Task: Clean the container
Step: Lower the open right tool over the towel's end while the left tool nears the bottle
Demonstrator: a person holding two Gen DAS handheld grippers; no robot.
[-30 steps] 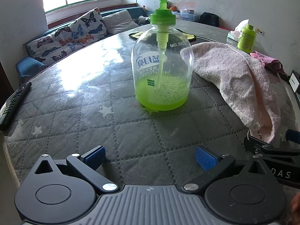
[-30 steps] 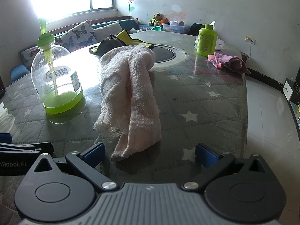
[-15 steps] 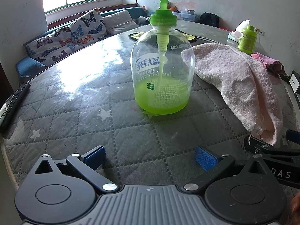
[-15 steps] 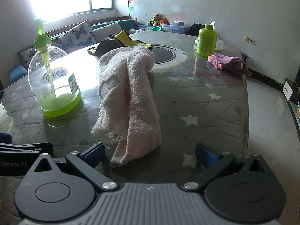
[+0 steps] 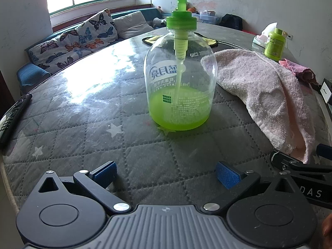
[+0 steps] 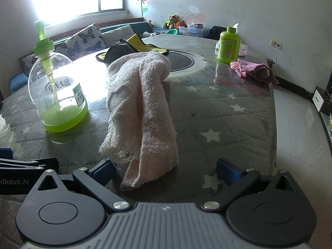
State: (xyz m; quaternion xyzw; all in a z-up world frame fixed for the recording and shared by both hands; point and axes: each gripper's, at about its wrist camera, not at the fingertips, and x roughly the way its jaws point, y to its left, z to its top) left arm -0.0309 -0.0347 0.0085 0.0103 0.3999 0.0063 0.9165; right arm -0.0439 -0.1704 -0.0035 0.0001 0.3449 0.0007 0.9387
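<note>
A clear pump bottle [image 5: 179, 87] with a green pump head and green liquid in its bottom stands upright on the quilted grey table [image 5: 83, 128]. It also shows at the left of the right wrist view [image 6: 57, 91]. A pale pink towel [image 5: 269, 91] lies heaped to its right, and runs down the middle of the right wrist view [image 6: 143, 108]. My left gripper [image 5: 166, 174] is open and empty, a short way in front of the bottle. My right gripper [image 6: 166, 172] is open, with the towel's near end lying between its fingers.
A small green bottle [image 6: 228, 45] and a pink rag [image 6: 253, 70] sit at the far right of the table. A black and yellow cloth [image 6: 128, 49] lies at the back. A remote [image 5: 14, 114] lies at the left edge. The floor drops off to the right [image 6: 300, 124].
Both grippers have moved forward a little: the bottle looms closer in the left view and the towel end now reaches between the right fingers. Nothing was grasped.
</note>
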